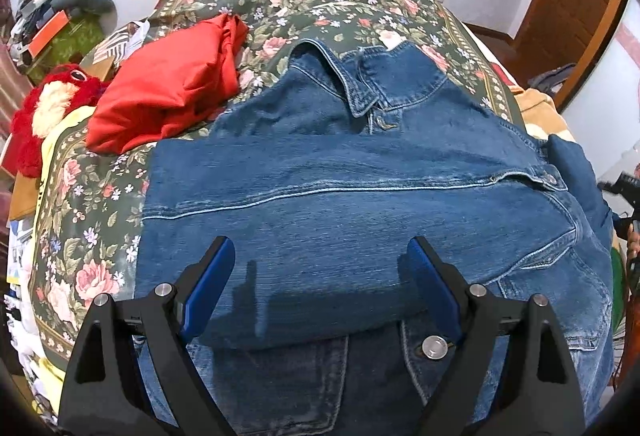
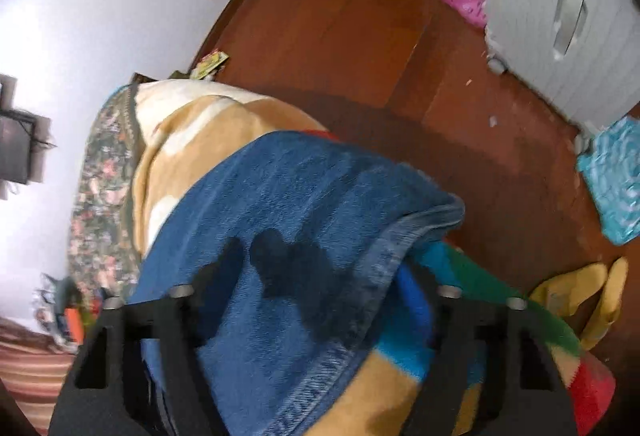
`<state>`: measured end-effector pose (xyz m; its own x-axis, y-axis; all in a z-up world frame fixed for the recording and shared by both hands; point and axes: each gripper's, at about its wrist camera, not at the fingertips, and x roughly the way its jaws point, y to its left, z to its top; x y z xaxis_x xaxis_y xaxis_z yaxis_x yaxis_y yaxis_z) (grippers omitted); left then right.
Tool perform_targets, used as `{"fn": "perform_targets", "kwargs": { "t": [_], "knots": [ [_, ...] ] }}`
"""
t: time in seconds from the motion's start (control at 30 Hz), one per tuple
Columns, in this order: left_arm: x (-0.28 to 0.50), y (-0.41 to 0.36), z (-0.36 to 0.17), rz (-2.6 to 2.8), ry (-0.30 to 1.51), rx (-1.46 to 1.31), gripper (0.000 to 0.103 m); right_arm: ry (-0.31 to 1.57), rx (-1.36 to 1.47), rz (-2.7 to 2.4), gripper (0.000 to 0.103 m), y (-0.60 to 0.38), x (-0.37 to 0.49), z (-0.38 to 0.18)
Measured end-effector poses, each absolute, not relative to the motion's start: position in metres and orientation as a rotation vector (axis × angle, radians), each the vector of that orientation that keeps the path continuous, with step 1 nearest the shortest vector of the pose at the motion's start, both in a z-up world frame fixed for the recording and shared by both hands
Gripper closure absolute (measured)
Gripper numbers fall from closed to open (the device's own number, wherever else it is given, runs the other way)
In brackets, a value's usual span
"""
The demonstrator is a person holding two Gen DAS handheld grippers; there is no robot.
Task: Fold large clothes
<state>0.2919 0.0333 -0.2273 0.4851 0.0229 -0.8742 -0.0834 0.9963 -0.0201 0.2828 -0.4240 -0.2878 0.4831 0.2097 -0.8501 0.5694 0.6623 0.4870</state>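
1. While the denim jacket (image 1: 360,196) lies spread on the floral bed cover (image 1: 92,236), the left gripper (image 1: 320,288) hovers wide over its near sleeve, holding nothing.
2. Right gripper (image 2: 320,300): blurred, grip unclear. Its denim sleeve (image 2: 304,204) looks heavy and stiff; take hems.

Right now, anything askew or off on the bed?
Nothing damaged or spilled. The denim jacket has one sleeve folded across its front, but its right side hangs off the bed edge over a striped blanket. A crumpled red garment sits beside it.
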Motion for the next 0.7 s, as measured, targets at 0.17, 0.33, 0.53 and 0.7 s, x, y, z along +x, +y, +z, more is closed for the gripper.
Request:
{"fn": "perform_targets", "kwargs": {
  "t": [0.17,0.33,0.53,0.7],
  "knots": [
    [0.288,0.039,-0.223,0.066,1.051,-0.077,0.015,1.007,0.710,-0.245,0.090,-0.409,0.275,-0.253],
    [0.280,0.042,-0.215,0.062,1.022,-0.072,0.015,0.877,0.600,-0.195,0.092,-0.388,0.271,-0.194],
    [0.267,0.051,-0.201,0.046,0.979,-0.097,0.015,0.737,0.487,-0.029,0.095,-0.333,0.270,-0.119],
    [0.256,0.060,-0.193,0.032,0.950,-0.118,0.015,0.712,0.411,0.175,0.095,-0.269,0.261,-0.090]
  ]
}}
